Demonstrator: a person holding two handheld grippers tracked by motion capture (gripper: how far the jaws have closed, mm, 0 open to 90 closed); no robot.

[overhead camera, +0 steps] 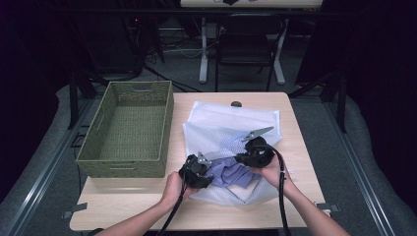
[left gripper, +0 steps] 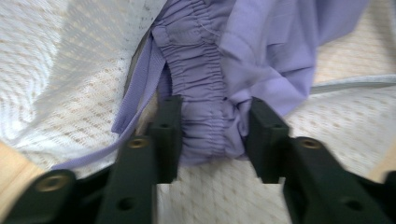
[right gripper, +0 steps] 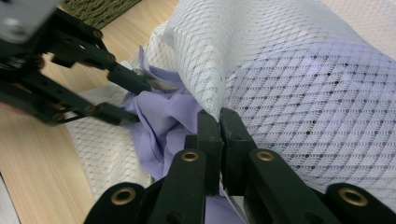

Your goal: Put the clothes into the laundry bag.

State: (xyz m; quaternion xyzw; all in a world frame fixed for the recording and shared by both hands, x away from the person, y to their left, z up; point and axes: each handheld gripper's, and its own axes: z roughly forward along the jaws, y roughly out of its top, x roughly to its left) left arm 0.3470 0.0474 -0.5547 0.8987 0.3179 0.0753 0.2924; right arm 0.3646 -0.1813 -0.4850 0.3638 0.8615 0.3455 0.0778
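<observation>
At about nine o'clock on the wooden counter (overhead camera: 295, 147) stands a green woven basket (overhead camera: 129, 130), its long side running away from the person. Just beside it, toward the middle, lies a white mesh laundry bag (overhead camera: 231, 125), spread from twelve o'clock down to about five o'clock, its near end open and rumpled.

At roughly six o'clock the left gripper (overhead camera: 210, 173) reaches into that open end from the person's left hand (overhead camera: 173, 189). In the left gripper view its jaws flank the gathered elastic waistband of a lavender garment (left gripper: 205, 93); the left gripper (left gripper: 212, 133) has the bunched fabric between its pads and both pads touch the cloth, so it is grasping the garment. A lavender drawstring (left gripper: 135, 98) trails down past the left-hand jaw over the mesh.

Further right, at about four o'clock, the right gripper (overhead camera: 242, 158) is held by the right hand (overhead camera: 273, 172) above the garment. In the right gripper view the right gripper (right gripper: 218, 116) is clenched on the edge of the laundry bag's mesh, holding the upper layer lifted, with the lavender cloth lying beneath it. Black cables (overhead camera: 281, 196) trail back toward the person.
</observation>
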